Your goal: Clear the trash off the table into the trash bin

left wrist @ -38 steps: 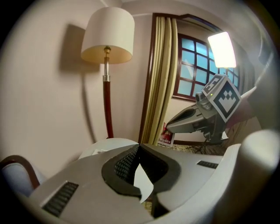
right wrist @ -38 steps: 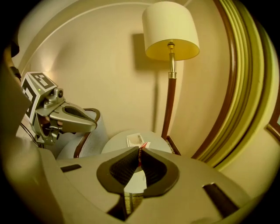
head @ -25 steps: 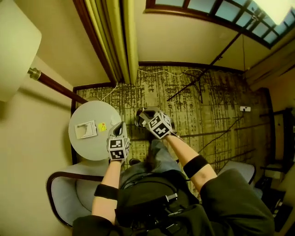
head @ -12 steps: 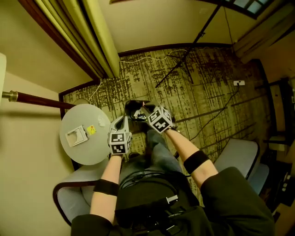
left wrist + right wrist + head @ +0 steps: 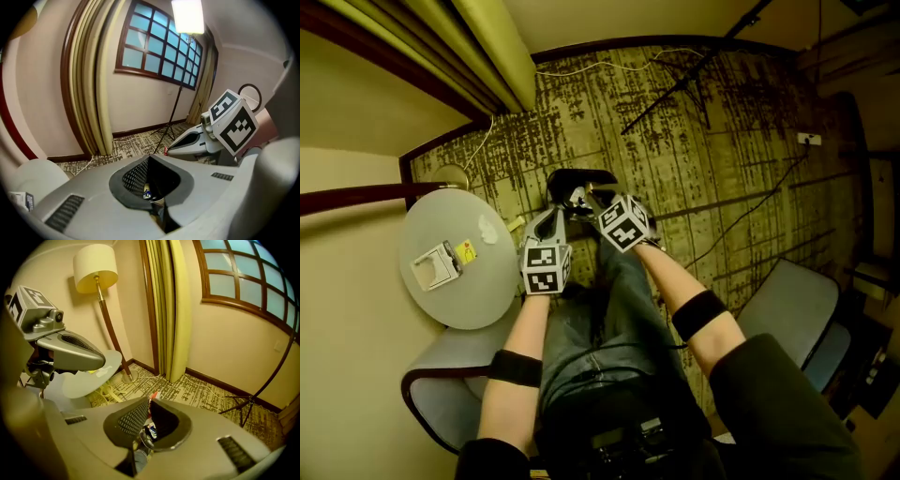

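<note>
Right claw [image 5: 150,400] pinches red scrap [image 5: 154,395], seen only in gripper views; left claw [image 5: 149,159] pressed together. Head view: black bin [image 5: 567,178].

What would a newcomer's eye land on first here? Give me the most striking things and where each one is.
First, the two marker-cubed grippers at the centre of the head view: the left gripper, shut, and the right gripper, pinching a red scrap, both by the black trash bin. Next, the round grey table at the left, with a white packet and a yellow slip on it.
</note>
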Demonstrator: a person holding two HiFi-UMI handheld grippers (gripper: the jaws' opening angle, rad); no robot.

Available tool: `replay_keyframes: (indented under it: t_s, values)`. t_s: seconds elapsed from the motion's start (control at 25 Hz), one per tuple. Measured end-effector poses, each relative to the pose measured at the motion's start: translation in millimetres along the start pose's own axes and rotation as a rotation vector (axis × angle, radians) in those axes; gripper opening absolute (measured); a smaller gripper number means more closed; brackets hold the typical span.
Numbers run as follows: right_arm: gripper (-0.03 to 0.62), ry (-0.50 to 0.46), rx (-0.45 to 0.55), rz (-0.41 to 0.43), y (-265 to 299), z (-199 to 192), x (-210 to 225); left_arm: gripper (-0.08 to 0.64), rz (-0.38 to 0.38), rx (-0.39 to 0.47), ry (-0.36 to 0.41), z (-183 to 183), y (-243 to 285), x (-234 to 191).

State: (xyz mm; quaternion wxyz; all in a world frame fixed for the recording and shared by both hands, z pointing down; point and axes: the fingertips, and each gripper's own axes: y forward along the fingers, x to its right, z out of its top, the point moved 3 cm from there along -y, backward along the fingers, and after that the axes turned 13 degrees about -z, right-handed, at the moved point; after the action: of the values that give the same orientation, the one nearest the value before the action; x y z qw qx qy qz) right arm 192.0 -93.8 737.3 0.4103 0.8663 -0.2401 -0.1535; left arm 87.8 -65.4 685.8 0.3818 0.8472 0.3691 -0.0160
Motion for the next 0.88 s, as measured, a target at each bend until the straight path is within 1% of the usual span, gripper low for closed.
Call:
replay_keyframes:
  t_s: [0.24, 0.48, 0.72, 0.88]
  values:
    - [0.038, 0.033, -0.052, 0.029, 90, -57, 2, 0.0, 0.011, -0.022, -0.035, -53, 79, -41]
    - [0.038, 0.061, -0.106, 0.055, 171, -121, -5, 0.0, 0.018, -0.052, -0.065, -114, 139, -70]
    - [0.043, 0.049, -0.137, 0.079, 234, -156, -20, 0.0, 0.02, -0.066, -0.092, -160, 181, -99]
    - [0.052, 0.045, -0.147, 0.084, 267, -172, -26, 0.0, 0.028, -0.067, -0.11, -183, 200, -116]
